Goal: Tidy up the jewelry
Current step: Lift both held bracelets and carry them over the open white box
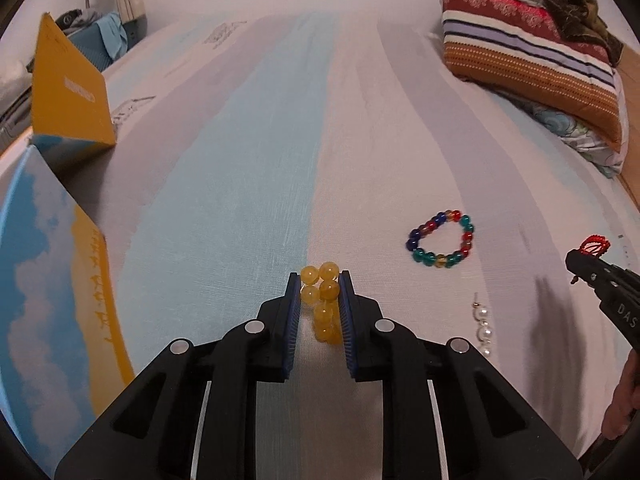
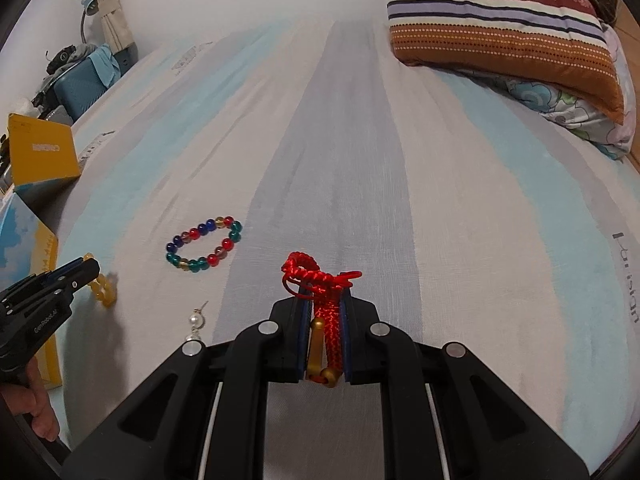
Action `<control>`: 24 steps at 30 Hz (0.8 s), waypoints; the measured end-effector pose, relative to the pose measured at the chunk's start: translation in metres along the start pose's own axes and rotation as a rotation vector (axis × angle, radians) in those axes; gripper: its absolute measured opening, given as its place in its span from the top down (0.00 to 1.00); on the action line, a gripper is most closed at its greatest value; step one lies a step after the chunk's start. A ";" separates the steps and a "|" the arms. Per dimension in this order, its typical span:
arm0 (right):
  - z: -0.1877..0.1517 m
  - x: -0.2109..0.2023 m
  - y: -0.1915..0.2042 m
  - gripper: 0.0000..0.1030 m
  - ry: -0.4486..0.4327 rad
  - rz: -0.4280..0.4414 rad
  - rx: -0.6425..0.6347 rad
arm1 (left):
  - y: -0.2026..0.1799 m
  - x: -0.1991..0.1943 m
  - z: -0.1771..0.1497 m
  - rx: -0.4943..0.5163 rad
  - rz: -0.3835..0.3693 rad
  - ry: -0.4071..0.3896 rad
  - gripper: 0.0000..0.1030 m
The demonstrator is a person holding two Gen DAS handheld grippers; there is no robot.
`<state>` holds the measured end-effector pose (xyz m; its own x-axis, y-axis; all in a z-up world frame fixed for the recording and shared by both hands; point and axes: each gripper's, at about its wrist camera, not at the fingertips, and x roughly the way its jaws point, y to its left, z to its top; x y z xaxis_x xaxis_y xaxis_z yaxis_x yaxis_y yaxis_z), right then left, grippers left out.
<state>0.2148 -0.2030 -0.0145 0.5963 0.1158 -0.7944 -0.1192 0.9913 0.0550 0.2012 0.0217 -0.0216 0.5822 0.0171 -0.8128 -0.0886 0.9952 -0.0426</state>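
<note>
Over the striped bedsheet (image 2: 360,160), left gripper (image 1: 320,280) is clamped on the yellow bead bracelet (image 1: 324,304) and right gripper (image 2: 325,292) pinches the red braided cord (image 2: 320,280); both look lifted, likely mid-transfer. Next probably carry to the open box (image 1: 44,280) at left; multicolour bracelet (image 2: 204,244) and pearl earring (image 2: 197,322) remain. Sheet print reads roughly "Parisian".

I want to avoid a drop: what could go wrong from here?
1. The yellow bracelet is pinched bunched up in the left gripper; round beads may slip out.
2. The red cord sticks out of the right gripper and may snag.
3. The pearl earring lies close by and could get bumped.
</note>
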 end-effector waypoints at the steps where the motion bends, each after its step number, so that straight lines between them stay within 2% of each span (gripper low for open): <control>1: -0.001 -0.004 0.001 0.89 -0.003 0.000 -0.003 | 0.000 -0.005 0.000 -0.001 -0.003 -0.006 0.82; 24: -0.012 -0.089 0.035 0.89 -0.101 0.023 -0.035 | 0.011 -0.095 -0.009 0.005 -0.006 -0.100 0.82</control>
<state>0.1480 -0.1797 0.0513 0.6699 0.1462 -0.7279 -0.1607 0.9857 0.0501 0.1374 0.0304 0.0496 0.6604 0.0204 -0.7507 -0.0808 0.9958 -0.0440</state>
